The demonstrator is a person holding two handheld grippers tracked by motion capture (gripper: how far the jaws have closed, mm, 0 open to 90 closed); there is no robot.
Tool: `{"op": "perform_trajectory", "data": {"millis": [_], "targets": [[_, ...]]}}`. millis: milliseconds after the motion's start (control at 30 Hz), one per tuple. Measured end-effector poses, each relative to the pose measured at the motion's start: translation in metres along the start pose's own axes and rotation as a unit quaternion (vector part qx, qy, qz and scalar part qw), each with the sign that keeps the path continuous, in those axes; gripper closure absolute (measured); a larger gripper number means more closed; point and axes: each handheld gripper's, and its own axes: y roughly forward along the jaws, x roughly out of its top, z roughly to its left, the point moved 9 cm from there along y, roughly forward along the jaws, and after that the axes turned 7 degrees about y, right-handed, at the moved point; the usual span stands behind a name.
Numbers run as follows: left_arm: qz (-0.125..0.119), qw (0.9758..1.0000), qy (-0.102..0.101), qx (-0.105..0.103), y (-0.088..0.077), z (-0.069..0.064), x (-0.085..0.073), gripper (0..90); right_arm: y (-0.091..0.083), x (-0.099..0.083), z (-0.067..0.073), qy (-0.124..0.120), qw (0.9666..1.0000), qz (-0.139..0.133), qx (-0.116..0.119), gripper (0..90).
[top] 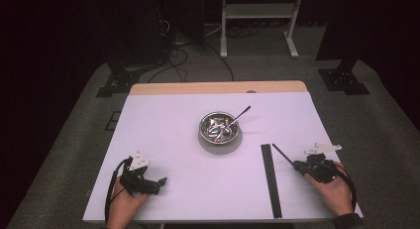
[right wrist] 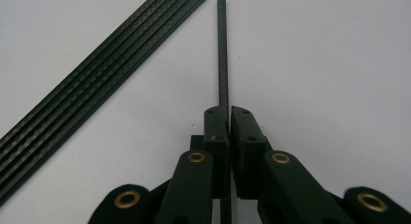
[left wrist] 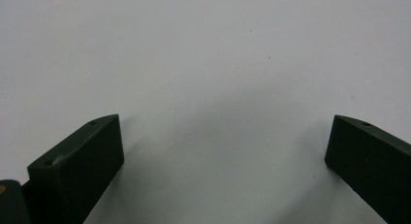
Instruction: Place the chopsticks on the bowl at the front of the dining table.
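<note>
The right hand-held gripper [right wrist: 228, 118] clamps a black rod [right wrist: 222, 54], whose long axis runs straight out past the fingertips, beside the rod bundle [right wrist: 97, 88]; the left hand-held gripper [left wrist: 223, 151] gapes empty.

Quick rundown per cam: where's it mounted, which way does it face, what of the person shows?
High view: above the near edge, facing forward and down on the table, bowl; forearms, both claws.
Left gripper view: on the left claw, facing bare tabletop; open jaws.
Right gripper view: on the right claw, along a black rod it clamps.
Shared: high and right views show the rod bundle.
</note>
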Motion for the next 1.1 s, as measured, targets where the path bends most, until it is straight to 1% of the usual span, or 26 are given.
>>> {"op": "perform_trajectory", "data": {"millis": [533,900,1100], "targets": [[0.000,1.0000,0.000,0.000,0.000,0.000,0.000,0.0,-0.008,0.005,-0.002,0.010,0.9999,-0.010,0.008,85.3],[0.000,1.0000,0.000,0.000,0.000,0.000,0.000,0.0,-0.019,0.013,-0.004,0.018,0.9995,-0.022,0.015,85.3],[0.000,1.0000,0.000,0.000,0.000,0.000,0.000,0.0,-0.027,0.021,-0.006,0.022,0.9991,-0.033,0.016,85.3]]}}
